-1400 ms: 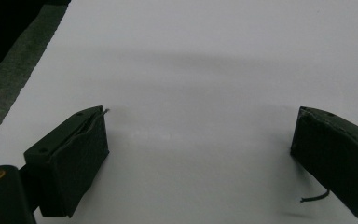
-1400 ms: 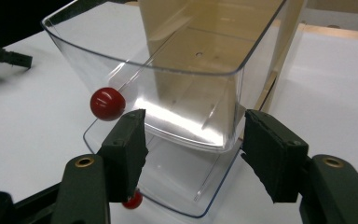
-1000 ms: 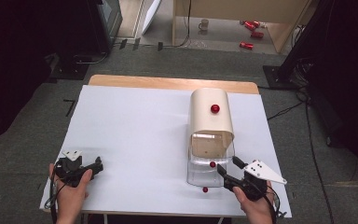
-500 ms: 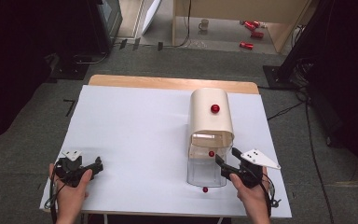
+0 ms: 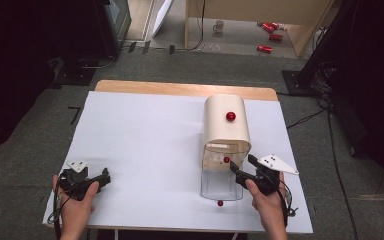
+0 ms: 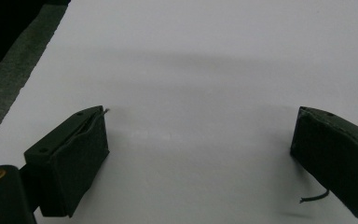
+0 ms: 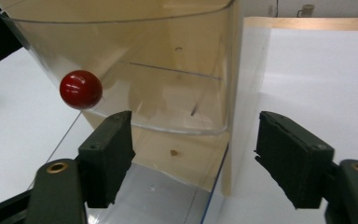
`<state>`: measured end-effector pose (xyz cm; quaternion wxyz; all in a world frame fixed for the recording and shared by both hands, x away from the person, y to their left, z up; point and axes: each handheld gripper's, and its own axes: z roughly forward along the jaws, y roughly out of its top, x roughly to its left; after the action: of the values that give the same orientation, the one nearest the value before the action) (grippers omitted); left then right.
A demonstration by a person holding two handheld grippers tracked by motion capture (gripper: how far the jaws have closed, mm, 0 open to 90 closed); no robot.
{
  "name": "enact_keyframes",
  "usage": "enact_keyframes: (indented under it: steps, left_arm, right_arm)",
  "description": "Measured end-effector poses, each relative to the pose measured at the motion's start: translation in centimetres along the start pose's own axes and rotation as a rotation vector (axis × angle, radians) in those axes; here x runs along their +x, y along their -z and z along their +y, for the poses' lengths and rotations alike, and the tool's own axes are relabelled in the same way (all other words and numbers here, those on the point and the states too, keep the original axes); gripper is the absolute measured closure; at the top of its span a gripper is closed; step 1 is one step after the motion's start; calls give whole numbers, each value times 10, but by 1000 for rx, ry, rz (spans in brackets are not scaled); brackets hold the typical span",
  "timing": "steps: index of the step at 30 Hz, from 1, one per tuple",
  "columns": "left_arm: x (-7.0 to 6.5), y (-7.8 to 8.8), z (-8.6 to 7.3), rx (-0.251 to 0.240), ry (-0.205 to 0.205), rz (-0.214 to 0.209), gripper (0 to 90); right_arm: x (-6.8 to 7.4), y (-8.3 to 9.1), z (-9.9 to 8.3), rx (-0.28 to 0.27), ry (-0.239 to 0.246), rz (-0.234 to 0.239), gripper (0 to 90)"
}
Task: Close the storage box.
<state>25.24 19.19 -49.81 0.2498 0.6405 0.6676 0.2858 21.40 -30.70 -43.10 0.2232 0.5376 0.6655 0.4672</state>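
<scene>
A cream, arch-topped box (image 5: 226,127) stands on the white table (image 5: 145,145), right of centre, with a red knob (image 5: 230,116) on its curved top. A clear plastic drawer or flap (image 5: 222,185) extends from its near end toward the person, at 6 o'clock from the box. A second red knob (image 5: 226,160) sits on a clear curved panel at the box's mouth, and a third small red ball (image 5: 220,203) lies at the clear part's near edge.

The right gripper (image 5: 243,165), held in the right hand (image 5: 267,202), is at 4 o'clock from the box, just beside the clear drawer's right side. In the right gripper view its jaws stand wide apart with nothing between them, the box's side wall (image 7: 235,93) rising ahead and the red knob (image 7: 80,89) at about 10 o'clock.

The left gripper (image 5: 100,177) rests in the left hand (image 5: 75,207) near the table's near-left corner, at 8 o'clock from the box and well apart. Its jaws are spread wide over bare table (image 6: 200,70).
</scene>
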Motion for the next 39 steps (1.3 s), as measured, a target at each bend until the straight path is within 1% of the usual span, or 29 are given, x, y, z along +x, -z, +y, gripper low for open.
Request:
enact_keyframes:
  steps: [2,3,4,5,7,8,10,11,13,15,18,19,20,21,23,26,28,29,31,33,34,35,36,38,39]
  left_arm:
    - [0,0,0,0,0,0,42]
    - [0,0,0,1,0,1,42]
    - [0,0,0,1,0,1,42]
    - [0,0,0,1,0,0,42]
    - [0,0,0,1,-1,0,42]
    - [0,0,0,1,0,0,42]
    - [0,0,0,1,0,0,42]
    - [0,0,0,1,0,0,42]
    - [0,0,0,2,0,0,42]
    - [0,0,0,2,-1,0,42]
    - [0,0,0,2,-1,0,42]
    - [0,0,0,2,0,0,42]
    - [0,0,0,2,0,0,42]
    - [0,0,0,2,-1,0,42]
    - [0,0,0,2,-1,0,42]
    - [0,0,0,2,-1,0,42]
    - [0,0,0,2,-1,0,42]
    - [0,0,0,2,-1,0,42]
    - [0,0,0,2,-1,0,42]
    - [0,0,0,2,-1,0,42]
    - [0,0,0,2,-1,0,42]
    - [0,0,0,2,-1,0,42]
    - [0,0,0,2,-1,0,42]
    - [0,0,0,2,-1,0,42]
    - [0,0,0,2,-1,0,42]
  right_arm:
    - [0,1,-1,1,-3,0,287]
    - [-1,4,-7,9,-3,10,284]
    - [-1,4,-7,9,-3,10,284]
    - [-2,6,-13,21,4,16,277]
    - [-2,7,-16,24,13,19,273]
    - [-2,11,-25,47,35,33,232]
    - [-1,14,-32,64,52,45,187]
    - [0,17,-36,75,62,54,141]
    - [3,21,-42,92,97,58,118]
    - [6,24,-45,106,128,74,55]
    - [10,26,-47,110,139,109,12]
    - [12,27,-47,107,143,113,0]
    - [12,27,-47,107,143,113,0]
    - [17,28,-47,102,144,112,0]
    - [20,30,-49,96,150,103,0]
    - [24,35,-54,100,168,66,0]
    - [25,36,-56,103,169,59,0]
    - [26,40,-60,108,168,54,0]
    - [27,43,-63,110,167,56,0]
    - [28,44,-64,111,169,52,0]
    - [29,44,-67,117,182,44,0]
    - [29,44,-67,117,182,44,0]
    - [30,43,-68,117,194,31,0]
    - [30,42,-69,119,193,29,0]
    - [30,40,-71,126,207,25,0]
